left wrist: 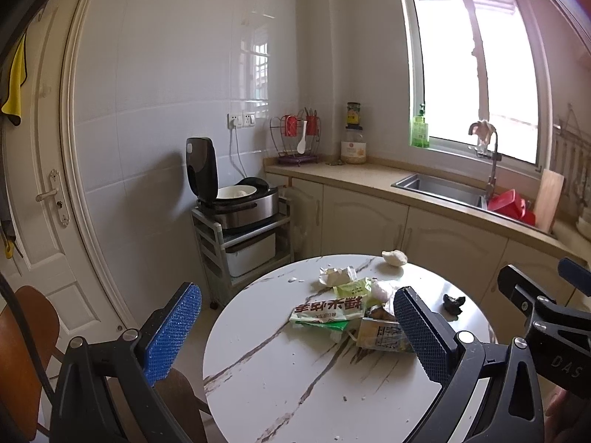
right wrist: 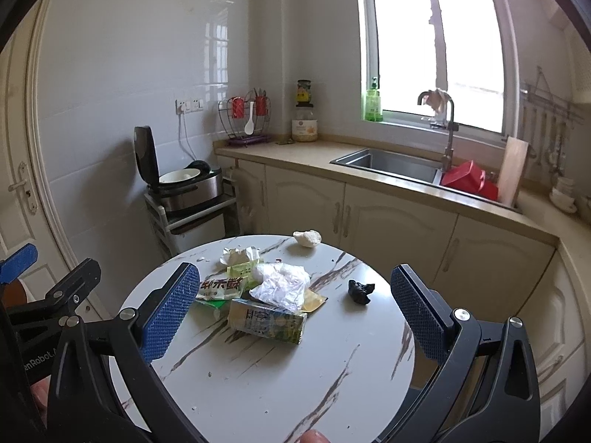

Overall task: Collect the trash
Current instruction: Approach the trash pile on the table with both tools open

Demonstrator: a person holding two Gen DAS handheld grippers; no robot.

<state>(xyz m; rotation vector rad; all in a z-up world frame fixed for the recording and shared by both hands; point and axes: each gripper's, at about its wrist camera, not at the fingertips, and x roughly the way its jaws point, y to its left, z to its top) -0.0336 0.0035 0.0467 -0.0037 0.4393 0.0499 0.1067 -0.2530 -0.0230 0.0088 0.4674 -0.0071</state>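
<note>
Trash lies in a heap on the round marble table (left wrist: 280, 380) (right wrist: 266, 376): a green-and-white snack wrapper (left wrist: 325, 310) (right wrist: 219, 288), a crushed drink carton (left wrist: 382, 334) (right wrist: 267, 321), a clear crumpled plastic bag (right wrist: 282, 282), a white tissue wad (left wrist: 334, 276) (right wrist: 238, 254), a pale lump (left wrist: 394, 257) (right wrist: 307, 238) at the far edge and a small black crumpled scrap (left wrist: 454, 304) (right wrist: 361, 291). My left gripper (left wrist: 299, 332) is open and empty, hanging short of the heap. My right gripper (right wrist: 293, 317) is open too, its fingers either side of the carton in view but well above the table.
A wooden chair (left wrist: 26, 336) stands left of the table. Behind are a rice cooker (left wrist: 236, 199) with its lid up on a small cart, a counter with a sink (right wrist: 391, 164), a red tub (right wrist: 467, 181) and a cutting board (right wrist: 511, 170). A door (left wrist: 44, 192) is at left.
</note>
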